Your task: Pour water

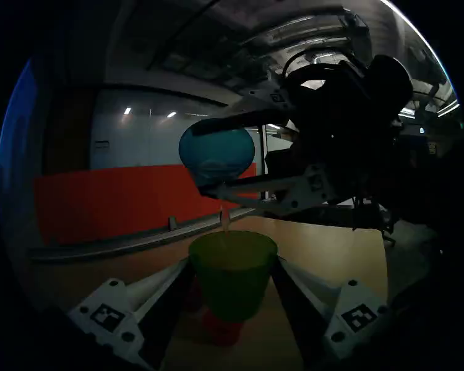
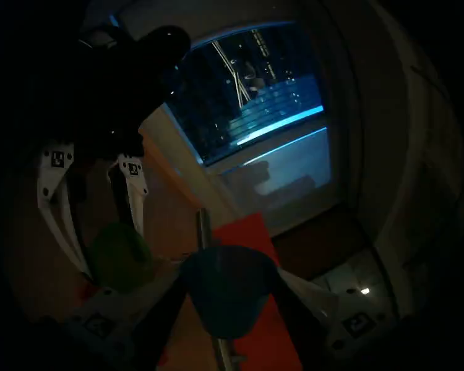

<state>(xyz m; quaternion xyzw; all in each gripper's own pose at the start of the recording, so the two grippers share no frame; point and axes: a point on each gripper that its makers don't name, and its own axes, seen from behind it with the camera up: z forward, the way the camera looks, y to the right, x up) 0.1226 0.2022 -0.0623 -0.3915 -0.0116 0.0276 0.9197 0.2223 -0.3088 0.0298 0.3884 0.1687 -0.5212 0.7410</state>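
Pour's underway: the right gripper [image 2: 229, 281] clamps the blue cup [image 1: 216, 154] tipped over, a thin stream [image 1: 224, 216] drops into the green cup [image 1: 233, 284] just below, squeezed by the left gripper [image 1: 232, 266], with the emptying yet to finish.

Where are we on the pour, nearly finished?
Done: both cups are gripped, green cup in the left gripper, blue cup in the right gripper. In hand: the blue cup is tipped above it, a thin stream falling in. Left: finish pouring and right the blue cup; fill level isn't visible.
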